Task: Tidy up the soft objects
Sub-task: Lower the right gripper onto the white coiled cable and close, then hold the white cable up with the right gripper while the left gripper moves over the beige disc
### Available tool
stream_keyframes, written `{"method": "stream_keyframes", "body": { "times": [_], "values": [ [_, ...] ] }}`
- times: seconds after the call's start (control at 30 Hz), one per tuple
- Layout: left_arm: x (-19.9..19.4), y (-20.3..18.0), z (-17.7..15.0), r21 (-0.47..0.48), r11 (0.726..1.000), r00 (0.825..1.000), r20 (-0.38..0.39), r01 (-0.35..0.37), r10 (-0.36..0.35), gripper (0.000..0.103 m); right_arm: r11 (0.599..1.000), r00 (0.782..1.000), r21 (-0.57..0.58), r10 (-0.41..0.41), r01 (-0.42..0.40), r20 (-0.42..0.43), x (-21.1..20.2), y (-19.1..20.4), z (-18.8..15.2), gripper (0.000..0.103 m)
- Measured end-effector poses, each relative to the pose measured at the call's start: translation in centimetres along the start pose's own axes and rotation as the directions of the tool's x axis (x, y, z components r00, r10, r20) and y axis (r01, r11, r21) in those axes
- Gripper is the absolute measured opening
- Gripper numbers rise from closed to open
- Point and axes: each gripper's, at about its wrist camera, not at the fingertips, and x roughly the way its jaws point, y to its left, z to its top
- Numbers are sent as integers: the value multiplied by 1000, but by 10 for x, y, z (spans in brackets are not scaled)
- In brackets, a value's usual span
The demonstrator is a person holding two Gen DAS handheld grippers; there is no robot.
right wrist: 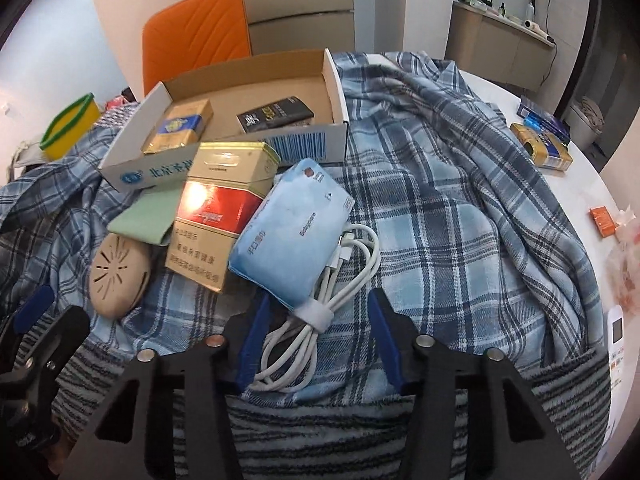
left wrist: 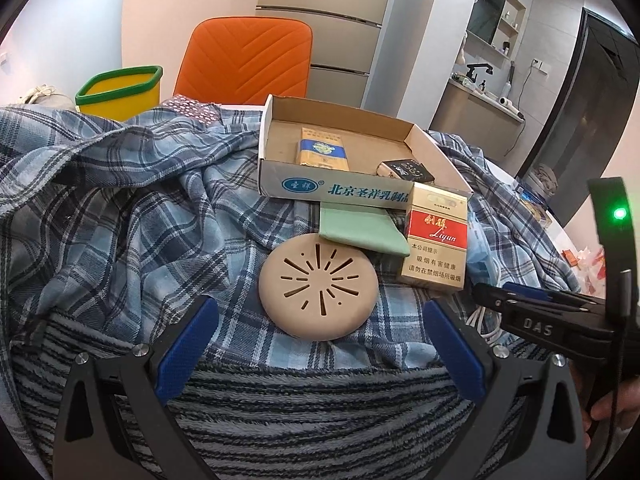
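Observation:
A blue plaid shirt (left wrist: 132, 216) (right wrist: 440, 208) covers the table, over a striped fleece cloth (left wrist: 304, 412) (right wrist: 344, 424) at the near edge. On the shirt lie a beige round slotted disc (left wrist: 318, 286) (right wrist: 118, 274), a folded green cloth (left wrist: 360, 228) (right wrist: 148, 216), a gold-and-red cigarette pack (left wrist: 436, 236) (right wrist: 220, 208), a light blue tissue pack (right wrist: 292, 236) and a coiled white cable (right wrist: 320, 320). My left gripper (left wrist: 320, 322) is open just before the disc. My right gripper (right wrist: 318, 320) is open around the cable coil; it also shows in the left wrist view (left wrist: 532, 300).
An open cardboard box (left wrist: 276, 184) (right wrist: 332, 80) holds a yellow-blue pack (left wrist: 322, 152) and a black pack (right wrist: 274, 114). A yellow bin with a green rim (left wrist: 120, 92) and an orange chair (left wrist: 248, 56) stand behind. More packs (right wrist: 544, 144) lie on the white table at right.

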Motion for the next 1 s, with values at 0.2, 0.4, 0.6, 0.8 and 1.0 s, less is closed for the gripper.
{"method": "stream_keyframes", "body": {
  "times": [0.2, 0.4, 0.6, 0.8, 1.0],
  "values": [
    [1, -1, 0, 1, 1000, 1000, -4, 0, 0, 102, 1000, 1000, -4, -10, 10, -9, 7, 3, 0, 40],
    [2, -1, -1, 5, 1000, 1000, -4, 7, -7, 102, 1000, 1000, -16, -6, 6, 14, 1, 3, -4, 23],
    [0, -2, -2, 9, 1000, 1000, 5, 4, -4, 102, 999, 997, -41, -11, 14, 72, -22, 1, -6, 23],
    [-3, -2, -1, 8, 1000, 1000, 14, 3, -3, 102, 997, 992, -69, 41, -33, 118, -52, -7, 0, 23],
    [-7, -2, -2, 8, 1000, 1000, 29, 1, -1, 102, 959, 990, -251, 138, -129, 17, -56, 30, -17, 23]
  ]
}}
